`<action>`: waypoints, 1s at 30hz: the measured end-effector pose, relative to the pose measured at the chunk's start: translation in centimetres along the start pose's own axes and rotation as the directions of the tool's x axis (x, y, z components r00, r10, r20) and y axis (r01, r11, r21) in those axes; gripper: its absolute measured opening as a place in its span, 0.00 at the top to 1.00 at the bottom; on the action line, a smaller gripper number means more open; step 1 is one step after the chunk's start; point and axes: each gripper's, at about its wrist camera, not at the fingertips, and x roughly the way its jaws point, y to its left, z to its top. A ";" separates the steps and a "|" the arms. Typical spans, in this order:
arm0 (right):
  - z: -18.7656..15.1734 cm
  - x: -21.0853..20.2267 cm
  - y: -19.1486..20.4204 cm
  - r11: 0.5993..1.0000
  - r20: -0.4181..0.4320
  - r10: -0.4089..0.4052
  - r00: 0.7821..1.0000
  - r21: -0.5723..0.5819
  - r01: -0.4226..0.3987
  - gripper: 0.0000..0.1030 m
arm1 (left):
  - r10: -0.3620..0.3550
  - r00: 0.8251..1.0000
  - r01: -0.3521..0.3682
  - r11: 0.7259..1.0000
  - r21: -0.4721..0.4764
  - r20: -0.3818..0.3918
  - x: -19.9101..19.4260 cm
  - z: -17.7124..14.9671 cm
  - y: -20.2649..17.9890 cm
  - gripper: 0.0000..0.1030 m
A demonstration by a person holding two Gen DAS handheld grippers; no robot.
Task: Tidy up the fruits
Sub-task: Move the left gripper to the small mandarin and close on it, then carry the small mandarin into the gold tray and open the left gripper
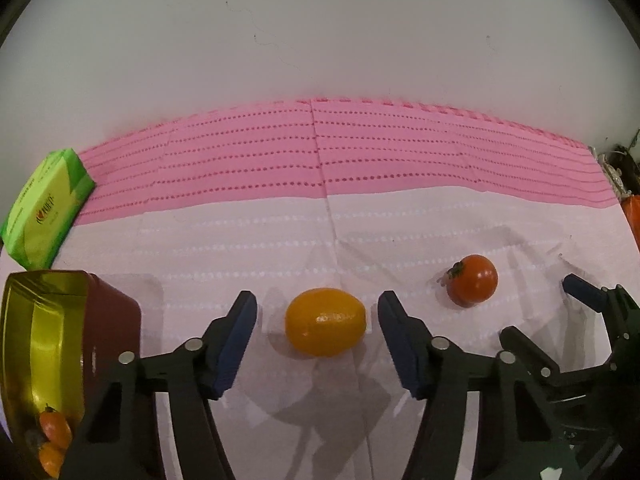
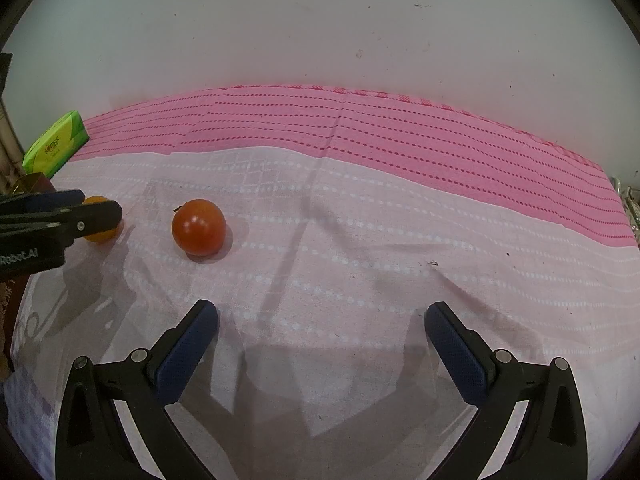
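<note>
An orange oval fruit point(image 1: 325, 322) lies on the pale cloth between the open fingers of my left gripper point(image 1: 318, 316), not touched by either pad. A red tomato point(image 1: 473, 280) with a green stem lies to its right. At the far left stands a dark red tin with a gold inside point(image 1: 48, 344), holding small orange fruits point(image 1: 54, 426). In the right wrist view my right gripper point(image 2: 322, 320) is open and empty over bare cloth. The tomato point(image 2: 199, 227) lies ahead to its left. The orange fruit point(image 2: 100, 236) is partly hidden behind the left gripper's finger point(image 2: 98, 216).
A green tissue pack point(image 1: 44, 204) lies at the back left, also in the right wrist view point(image 2: 54, 146). The cloth has a pink striped band point(image 1: 320, 152) along the white wall. Dark clutter and an orange item point(image 1: 632, 216) sit at the right edge.
</note>
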 end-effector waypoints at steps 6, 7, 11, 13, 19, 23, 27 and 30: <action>0.0 0.0 0.0 1.000 0.000 0.000 1.000 0.000 0.000 0.00 | -0.015 1.000 0.015 1.000 -0.003 -0.021 0.5 -0.5 -0.2 0.64; 0.0 0.0 0.0 1.000 0.000 0.000 1.000 0.000 0.000 0.00 | -0.014 1.000 0.014 1.000 -0.001 -0.018 0.5 -0.6 -0.2 0.64; 0.0 0.0 0.0 1.000 0.000 0.000 1.000 0.000 0.000 0.00 | -0.014 1.000 0.014 1.000 0.012 -0.016 0.1 -1.2 -0.5 0.64; 0.0 0.0 0.0 1.000 0.000 -0.001 1.000 0.000 0.001 0.00 | -0.014 1.000 0.014 1.000 0.012 -0.016 -0.1 -1.4 -0.4 0.64; 0.0 0.0 0.1 1.000 -0.001 -0.001 1.000 0.000 0.001 0.00 | -0.008 1.000 0.008 1.000 0.000 -0.021 -1.6 -2.9 0.0 0.65; 0.0 0.0 0.1 1.000 -0.001 -0.001 1.000 0.000 0.001 0.00 | -0.008 1.000 0.008 1.000 -0.016 -0.010 -3.0 -3.6 0.5 0.65; 0.0 0.0 0.1 1.000 -0.001 -0.001 1.000 0.001 0.001 0.00 | 0.005 1.000 -0.005 1.000 -0.013 0.006 -4.5 -4.3 0.8 0.65; 0.0 0.0 0.1 1.000 -0.001 -0.001 1.000 0.000 0.001 0.00 | 0.011 1.000 -0.011 1.000 -0.016 0.025 -6.0 -5.0 1.3 0.65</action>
